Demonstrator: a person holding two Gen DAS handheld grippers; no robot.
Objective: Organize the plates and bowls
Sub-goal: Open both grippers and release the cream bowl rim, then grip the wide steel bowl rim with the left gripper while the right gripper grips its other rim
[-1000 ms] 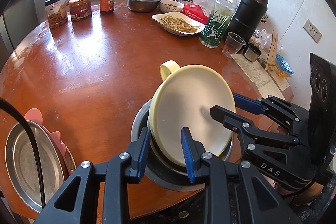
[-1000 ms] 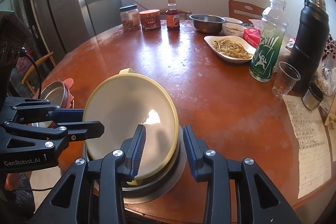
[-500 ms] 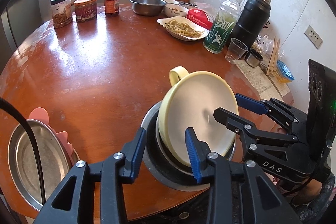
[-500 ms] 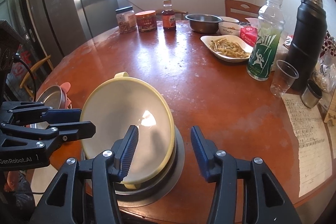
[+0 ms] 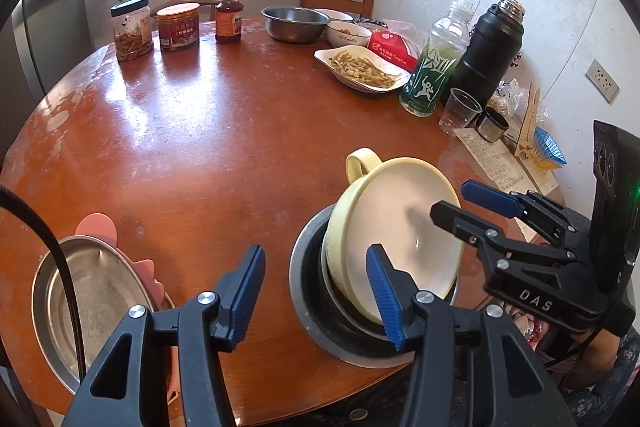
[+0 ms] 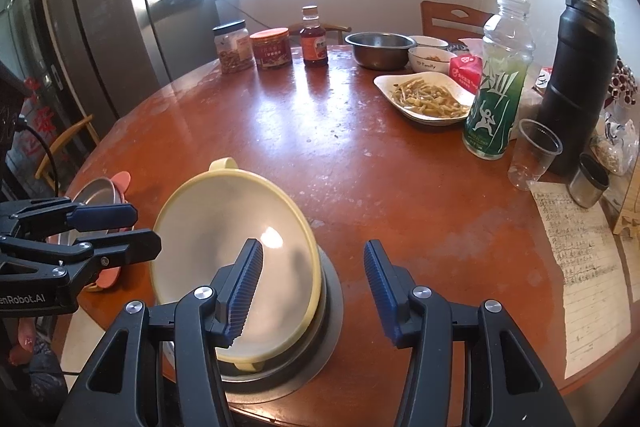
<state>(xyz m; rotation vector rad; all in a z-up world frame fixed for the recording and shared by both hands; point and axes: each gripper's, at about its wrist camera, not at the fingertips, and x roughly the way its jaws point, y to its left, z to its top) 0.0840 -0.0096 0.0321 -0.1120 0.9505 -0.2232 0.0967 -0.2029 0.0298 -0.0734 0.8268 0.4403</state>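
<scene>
A pale yellow plastic bowl with a loop handle (image 5: 394, 235) sits tilted inside a round steel bowl with a dark inner wall (image 5: 316, 311) at the near edge of the round reddish-brown wooden table (image 5: 192, 131). The yellow bowl leans toward the table's left side, its handle pointing to the far edge.

The left tool (image 5: 316, 291) has just been opening; its blue ribbed pads stand apart. One pad (image 5: 382, 291) lies in front of the yellow bowl's near rim, the other (image 5: 244, 291) over bare table left of the steel bowl; whether the first pad touches the rim cannot be told. Nothing is clamped.

The right tool (image 6: 310, 291) has likewise been opening and stands apart. Its left pad (image 6: 244, 287) is over the yellow bowl's interior, its right pad (image 6: 380, 287) over the table to the right of the stack. The bowl's right rim lies between them, unpressed.

At the near left edge a shallow steel plate (image 5: 88, 303) rests on a pink scalloped plastic plate (image 5: 98, 225).

Along the far edge stand two jars, a sauce bottle and a steel mixing bowl (image 5: 294, 23). Toward the right edge are a white dish of yellow-green vegetable strips (image 5: 360, 69), a green drink bottle (image 5: 434, 67) and a black vacuum flask (image 5: 490, 55).
</scene>
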